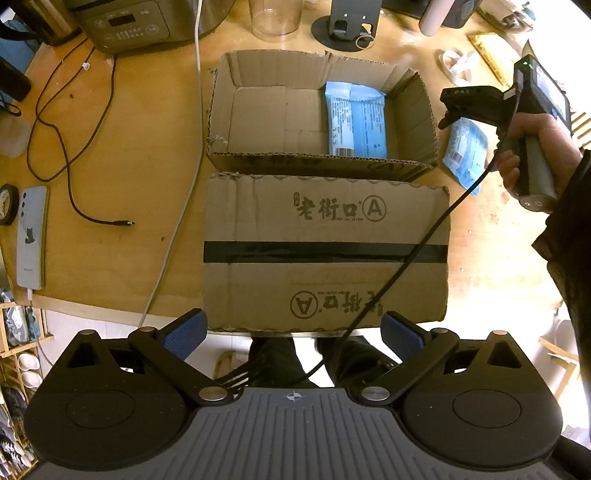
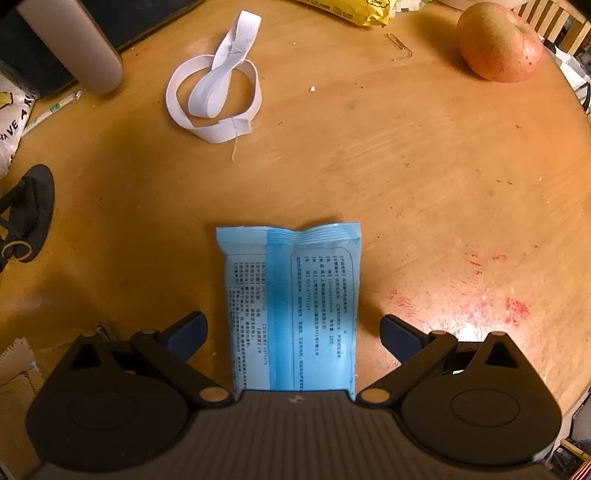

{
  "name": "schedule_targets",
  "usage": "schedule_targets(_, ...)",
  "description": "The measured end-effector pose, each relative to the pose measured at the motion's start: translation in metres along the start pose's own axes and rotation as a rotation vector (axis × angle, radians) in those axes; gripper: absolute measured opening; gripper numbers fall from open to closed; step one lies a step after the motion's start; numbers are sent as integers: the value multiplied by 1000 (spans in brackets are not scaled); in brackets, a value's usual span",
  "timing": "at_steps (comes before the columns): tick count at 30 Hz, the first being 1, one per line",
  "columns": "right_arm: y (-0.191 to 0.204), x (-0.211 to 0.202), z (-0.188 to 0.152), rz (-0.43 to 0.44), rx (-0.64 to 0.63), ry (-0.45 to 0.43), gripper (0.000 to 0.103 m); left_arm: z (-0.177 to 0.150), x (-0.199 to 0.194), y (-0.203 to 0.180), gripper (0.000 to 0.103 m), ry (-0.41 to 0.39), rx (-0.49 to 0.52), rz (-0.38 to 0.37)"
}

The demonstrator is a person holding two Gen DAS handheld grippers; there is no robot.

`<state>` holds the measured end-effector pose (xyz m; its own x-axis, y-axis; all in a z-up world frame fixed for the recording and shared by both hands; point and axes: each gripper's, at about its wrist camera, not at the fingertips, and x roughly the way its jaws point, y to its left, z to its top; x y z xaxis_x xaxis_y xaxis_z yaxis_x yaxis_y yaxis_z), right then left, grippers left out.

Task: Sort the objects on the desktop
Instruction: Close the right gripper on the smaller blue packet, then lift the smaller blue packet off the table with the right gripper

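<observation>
An open cardboard box stands mid-table with its printed flap folded out toward me. One blue packet lies inside at the right. A second blue packet lies on the table right of the box. A hand holds my right gripper just above it. In the right wrist view this packet lies flat between the spread fingers of the right gripper, which is open. My left gripper hovers open at the flap's near edge, holding nothing.
A phone, a black cable and a white cable lie left of the box. A cooker, a clear glass and a stand line the back. A white elastic band and an apple lie beyond the packet.
</observation>
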<state>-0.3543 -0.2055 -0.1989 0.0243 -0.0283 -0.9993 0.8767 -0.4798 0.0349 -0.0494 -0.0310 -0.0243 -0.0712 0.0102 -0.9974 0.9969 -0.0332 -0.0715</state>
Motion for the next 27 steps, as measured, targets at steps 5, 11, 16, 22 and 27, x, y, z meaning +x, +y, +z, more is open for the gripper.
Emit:
schedule_targets(5, 3, -1, -1, -15, 0, -8, 102, -1, -1, 0, 103, -2, 0, -3)
schedule_targets(11, 2, -7, -1, -9, -1, -22, 92, -4, -1, -1, 103, -1, -1, -3)
schedule_targets(16, 2, -16, 0, -3, -7, -36, 62, -7, -2, -2, 103, -8, -1, -7)
schedule_targets(22, 0, -21, 1, 11, -15, -34, 58, -9, -5, -3, 103, -19, -10, -10)
schedule_targets(27, 3, -29, 1, 11, -39, -32, 57, -8, -5, 0, 103, -26, -25, -15)
